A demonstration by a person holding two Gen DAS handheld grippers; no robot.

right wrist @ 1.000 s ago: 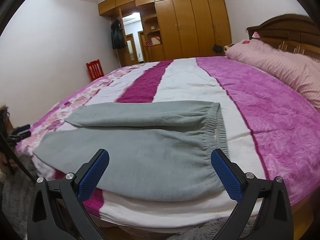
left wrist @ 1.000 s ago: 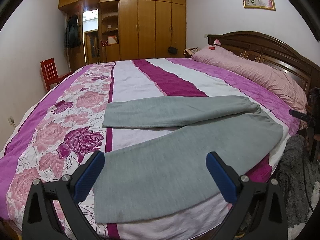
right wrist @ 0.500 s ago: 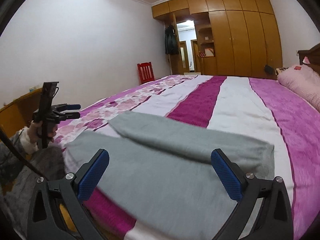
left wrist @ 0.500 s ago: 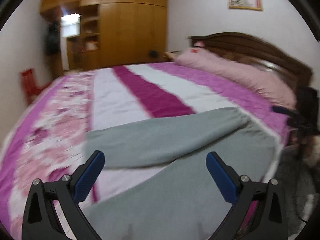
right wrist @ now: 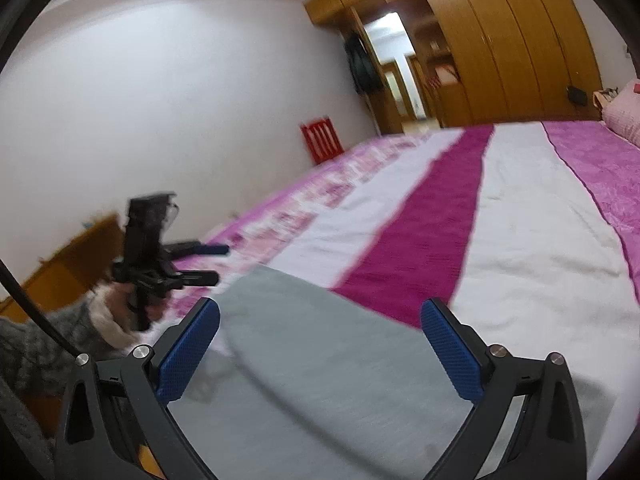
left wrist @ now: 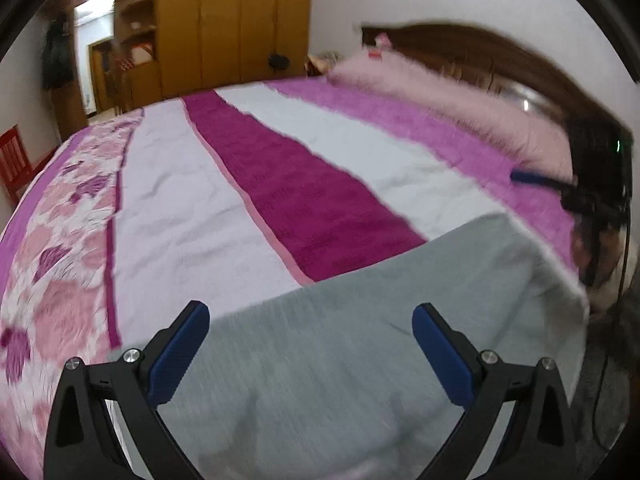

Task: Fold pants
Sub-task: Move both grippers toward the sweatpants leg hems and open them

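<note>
1. Left wrist view: the left gripper (left wrist: 310,344), black-framed with blue ribbed pads, has its jaws spread wide and holds nothing. The grey knit pants (left wrist: 360,340) lie flat on the pink, white and magenta striped bedspread (left wrist: 192,216), directly under and ahead of the pads. Their long axis runs from lower left up to the right, toward the right gripper (left wrist: 532,178), seen blurred at the far end near the bed's edge.

2. Right wrist view: the right gripper (right wrist: 318,346) is equally wide open and empty, hovering over the pants (right wrist: 320,364), which stretch leftward toward the left gripper (right wrist: 200,264). Judging by this, each tool is nearest its own end of the garment, which suits a two-ended pinch.
</note>
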